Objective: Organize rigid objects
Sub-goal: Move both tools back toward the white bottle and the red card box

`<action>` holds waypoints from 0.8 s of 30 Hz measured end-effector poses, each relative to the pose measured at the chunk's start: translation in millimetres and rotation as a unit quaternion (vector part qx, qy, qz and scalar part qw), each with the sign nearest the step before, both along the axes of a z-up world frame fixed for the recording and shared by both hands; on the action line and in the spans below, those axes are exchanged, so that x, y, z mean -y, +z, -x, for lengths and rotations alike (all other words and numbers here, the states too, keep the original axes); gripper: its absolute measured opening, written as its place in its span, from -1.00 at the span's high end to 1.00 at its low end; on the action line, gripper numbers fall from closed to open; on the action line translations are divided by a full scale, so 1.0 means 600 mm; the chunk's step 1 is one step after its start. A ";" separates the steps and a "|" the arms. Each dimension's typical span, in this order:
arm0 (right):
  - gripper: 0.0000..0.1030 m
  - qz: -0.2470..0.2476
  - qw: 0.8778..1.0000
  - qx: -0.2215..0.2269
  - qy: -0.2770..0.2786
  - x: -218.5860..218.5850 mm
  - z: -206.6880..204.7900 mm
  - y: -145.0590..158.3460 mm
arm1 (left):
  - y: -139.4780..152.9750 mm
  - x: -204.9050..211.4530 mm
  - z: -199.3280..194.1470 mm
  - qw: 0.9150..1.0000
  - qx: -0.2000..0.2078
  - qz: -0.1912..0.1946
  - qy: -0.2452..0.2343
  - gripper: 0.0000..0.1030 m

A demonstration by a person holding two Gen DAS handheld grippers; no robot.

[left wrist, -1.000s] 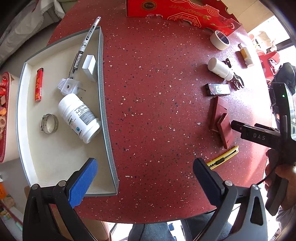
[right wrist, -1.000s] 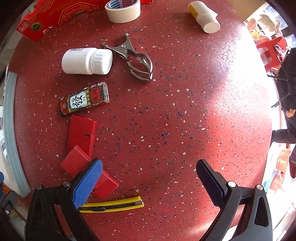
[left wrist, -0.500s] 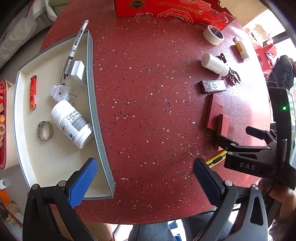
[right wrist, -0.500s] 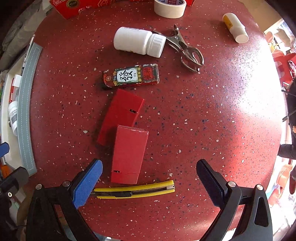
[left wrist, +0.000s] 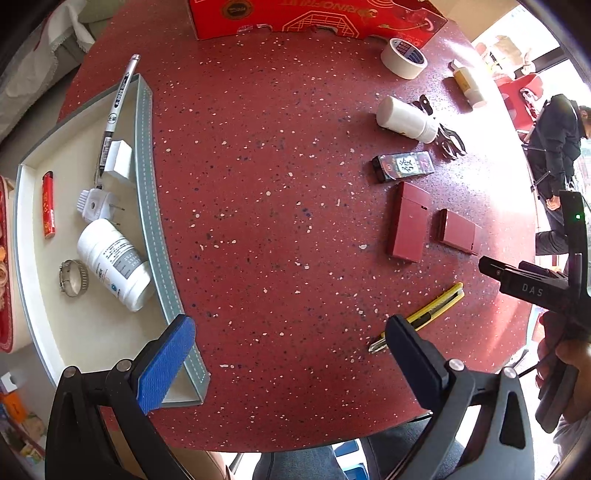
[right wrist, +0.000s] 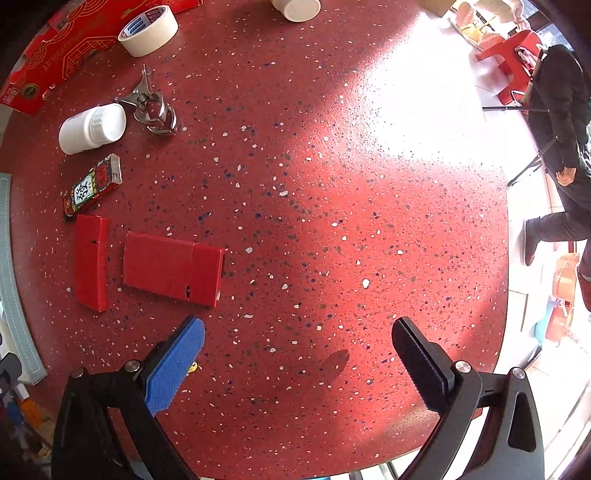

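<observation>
Two red boxes side by side, slightly apart, flat on the speckled red table, just ahead and left of the right gripper. Fingers spread wide, gripping nothing. Left gripper spread too, empty, hanging over the table beside the grey tray. In the tray: white bottle, lighter, pen, plug, metal ring. Yellow knife near the left gripper's black finger. Tape roll, second bottle, metal clip and small printed box farther off.
</observation>
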State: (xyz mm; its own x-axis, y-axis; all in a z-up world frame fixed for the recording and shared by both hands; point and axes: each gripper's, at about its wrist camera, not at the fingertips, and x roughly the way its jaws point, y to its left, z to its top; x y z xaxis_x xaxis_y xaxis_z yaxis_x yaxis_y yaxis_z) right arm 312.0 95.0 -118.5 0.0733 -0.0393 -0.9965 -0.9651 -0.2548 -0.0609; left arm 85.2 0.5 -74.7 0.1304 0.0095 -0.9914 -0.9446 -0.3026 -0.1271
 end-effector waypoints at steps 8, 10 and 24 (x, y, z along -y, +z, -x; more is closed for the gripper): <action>-0.98 0.018 0.996 -0.058 -0.062 0.035 -0.013 0.000 | -0.025 -0.068 -0.087 0.998 -0.026 -0.005 -0.050 -0.99; -0.98 0.014 0.996 -0.064 -0.056 0.031 0.006 0.000 | -0.026 -0.075 -0.091 0.998 -0.032 -0.003 -0.048 -0.99; -0.98 0.002 0.998 -0.031 -0.062 0.002 -0.002 -0.014 | -0.023 -0.094 -0.043 0.999 -0.047 0.007 -0.013 -0.99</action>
State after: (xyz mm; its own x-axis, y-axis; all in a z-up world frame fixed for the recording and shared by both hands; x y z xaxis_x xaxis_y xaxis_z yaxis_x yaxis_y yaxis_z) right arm 313.3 93.9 -126.8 0.0067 -0.0478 -0.9988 -0.9911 -0.1333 -0.0003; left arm 110.8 57.0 -88.2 0.0366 -0.0070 -0.9993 -0.9595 -0.2799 -0.0332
